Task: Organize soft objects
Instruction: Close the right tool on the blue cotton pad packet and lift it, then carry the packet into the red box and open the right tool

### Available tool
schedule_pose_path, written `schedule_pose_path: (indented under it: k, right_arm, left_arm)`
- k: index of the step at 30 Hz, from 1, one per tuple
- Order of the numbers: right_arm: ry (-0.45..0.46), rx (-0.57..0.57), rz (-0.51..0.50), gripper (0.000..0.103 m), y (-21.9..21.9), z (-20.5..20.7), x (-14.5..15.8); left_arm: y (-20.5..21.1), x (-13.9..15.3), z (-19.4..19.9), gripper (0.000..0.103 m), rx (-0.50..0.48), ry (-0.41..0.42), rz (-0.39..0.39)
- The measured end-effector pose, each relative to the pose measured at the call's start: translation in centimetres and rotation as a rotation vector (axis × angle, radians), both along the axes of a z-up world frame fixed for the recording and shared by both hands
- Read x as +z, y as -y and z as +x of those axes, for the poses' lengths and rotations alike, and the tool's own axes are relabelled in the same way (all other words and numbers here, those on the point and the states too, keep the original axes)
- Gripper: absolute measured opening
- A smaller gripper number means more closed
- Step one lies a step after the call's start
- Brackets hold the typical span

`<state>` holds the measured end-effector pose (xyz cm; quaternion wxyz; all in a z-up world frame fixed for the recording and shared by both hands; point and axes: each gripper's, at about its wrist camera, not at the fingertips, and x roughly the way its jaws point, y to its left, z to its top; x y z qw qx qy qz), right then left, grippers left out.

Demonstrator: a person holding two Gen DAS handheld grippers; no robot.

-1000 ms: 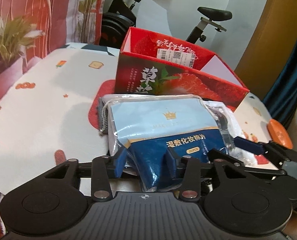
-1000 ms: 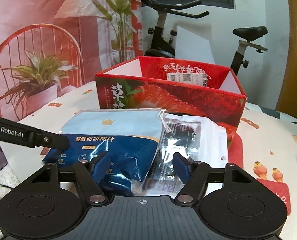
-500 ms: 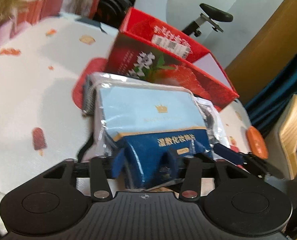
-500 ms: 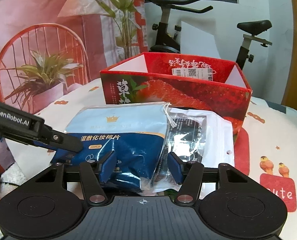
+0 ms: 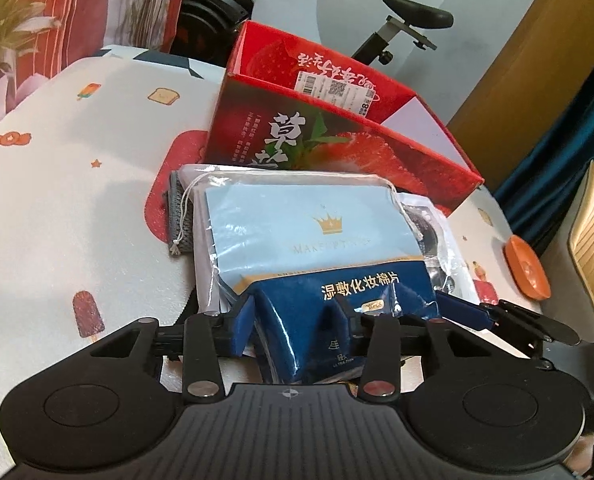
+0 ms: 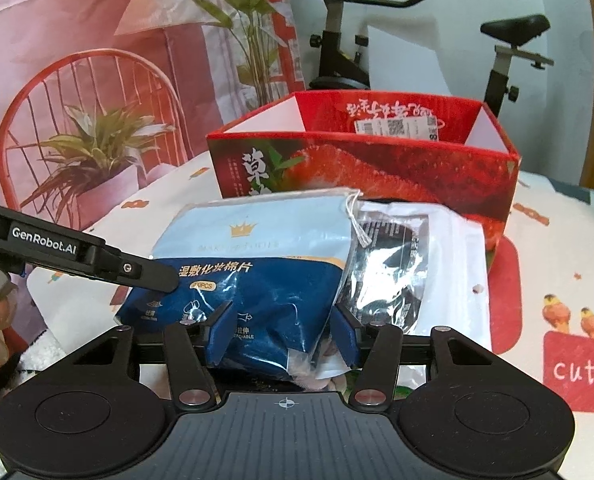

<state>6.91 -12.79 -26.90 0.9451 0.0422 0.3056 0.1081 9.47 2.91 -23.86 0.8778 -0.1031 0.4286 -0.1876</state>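
The pack (image 5: 329,264) lies on the table (image 5: 77,200) before the box (image 5: 337,148). Both grippers, left (image 5: 293,316) and right (image 6: 281,328), are closing on its near end. Both grips should be seated evenly before it is lifted.

Both views are evenly and fairly brightly lit by soft indoor light, with colours running warm and saturated. Glare streaks across the glossy blue packet (image 5: 317,240) and the clear wrapper (image 6: 393,264) beside it. A soft shadow falls on the counter (image 5: 77,208) left of the packet. Fisheye distortion bends the red box (image 6: 377,168) and the room's edges, and the corners darken to black. The near parts are sharp; the background backdrop (image 6: 77,40) looks slightly soft. No motion blur shows.
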Motion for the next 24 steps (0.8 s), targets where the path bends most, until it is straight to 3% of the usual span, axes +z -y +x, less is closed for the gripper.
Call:
schedule_pose_path:
  k: [4,9,13,24]
  right_arm:
    - [0.007,0.022,-0.014,0.038,-0.4,-0.2,0.0]
    - [0.043,0.05,-0.07,0.032,-1.6,-1.0,0.8]
    - [0.083,0.05,-0.079,0.03,-1.6,-1.4,1.5]
    - [0.188,0.04,-0.068,0.03,-0.6,-0.9,5.7]
  left_arm:
    - [0.8,0.4,-0.4,0.042,-0.009,0.038,0.055]
    - [1.0,1.2,-1.0,0.038,-0.016,0.072,0.088]
    - [0.9,2.1,-1.6,0.038,-0.017,0.102,0.092]
    - [2.2,7.0,-1.5,0.038,-0.036,0.282,0.131]
